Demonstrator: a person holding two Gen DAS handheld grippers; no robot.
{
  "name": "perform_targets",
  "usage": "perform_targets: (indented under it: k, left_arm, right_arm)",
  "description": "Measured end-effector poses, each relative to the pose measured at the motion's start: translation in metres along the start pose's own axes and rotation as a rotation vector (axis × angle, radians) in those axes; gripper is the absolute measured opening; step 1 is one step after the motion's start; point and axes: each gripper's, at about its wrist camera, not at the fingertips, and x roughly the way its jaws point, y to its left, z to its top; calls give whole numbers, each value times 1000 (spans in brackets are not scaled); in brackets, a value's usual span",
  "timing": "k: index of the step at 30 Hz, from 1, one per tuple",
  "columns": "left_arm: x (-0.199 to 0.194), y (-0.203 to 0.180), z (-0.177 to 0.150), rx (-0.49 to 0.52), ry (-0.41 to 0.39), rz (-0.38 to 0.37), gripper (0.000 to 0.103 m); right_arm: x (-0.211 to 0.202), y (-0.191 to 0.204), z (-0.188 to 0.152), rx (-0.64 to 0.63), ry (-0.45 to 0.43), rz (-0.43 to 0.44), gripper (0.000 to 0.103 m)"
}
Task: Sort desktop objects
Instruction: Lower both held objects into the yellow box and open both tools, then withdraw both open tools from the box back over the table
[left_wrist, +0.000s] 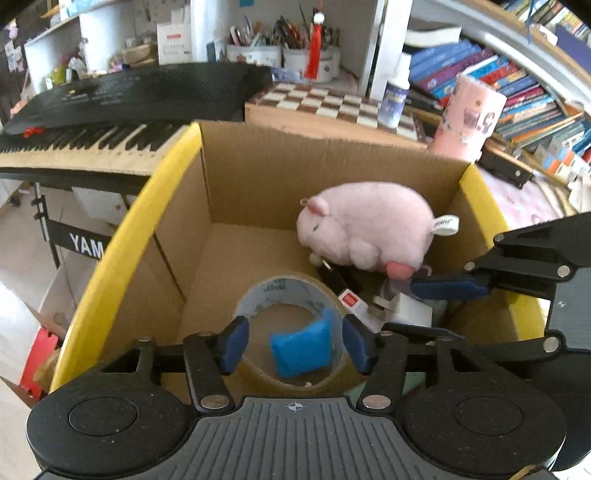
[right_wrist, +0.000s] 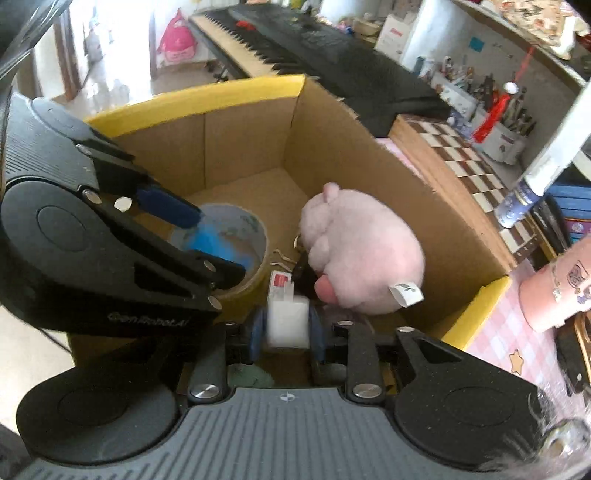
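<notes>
right gripper (right_wrist: 287, 334) clamps white block (right_wrist: 288, 325) inside cardboard box (right_wrist: 388, 155).

White "YAM", cut off, on black keyboard stand (left_wrist: 79, 242) left of cardboard box (left_wrist: 321, 162). "GenRobot.AI" on left tongs (right_wrist: 207, 240) body, over the box. Other labels unreadable.

Inside the cardboard box (left_wrist: 258, 177) with yellow-taped rims: pink plush pig (left_wrist: 364, 225), lying on its side against the far wall, white tag sticking out at its rear. Near it on the floor, tape roll (left_wrist: 291, 295), lying flat, a small blue pad (left_wrist: 301, 347) in its hole. Beside the roll, a small white-and-red packet (left_wrist: 351, 300). Between the right claw's pads, a white block (right_wrist: 287, 325), blurred, low over the near corner.
</notes>
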Motion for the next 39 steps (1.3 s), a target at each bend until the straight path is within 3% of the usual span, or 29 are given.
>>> perform_targets:
  k: [9,14,22,27,33,36,39]
  left_arm:
    - [-63,-1,-16,9,-207,-27,63]
    - [-104,-9,-35,52,-333,-34,67]
    - [-156,-18,-80,106,-469,-54,75]
    - [-171,-24,-113,137,-495,-55,80]
    - [-177,-31,-154,159,-476,-52,84]
    - [-180,-33,-169,148,-442,-25,85]
    - [-186,-31,-181,108,-428,-19,88]
  right_arm:
    - [-62,7,-18,176,-169,-50,35]
    - [-104,21,-34,263,-271,-149,36]
    - [-164,52,-78,460,-400,-339,47]
    - [-190,85,-113,552,-430,-470,53]
    - [-205,127,-157,633,-403,-587,60]
    - [-209,147,-176,669,-375,-628,71]
    - [-210,163,-190,712,-347,-668,90]
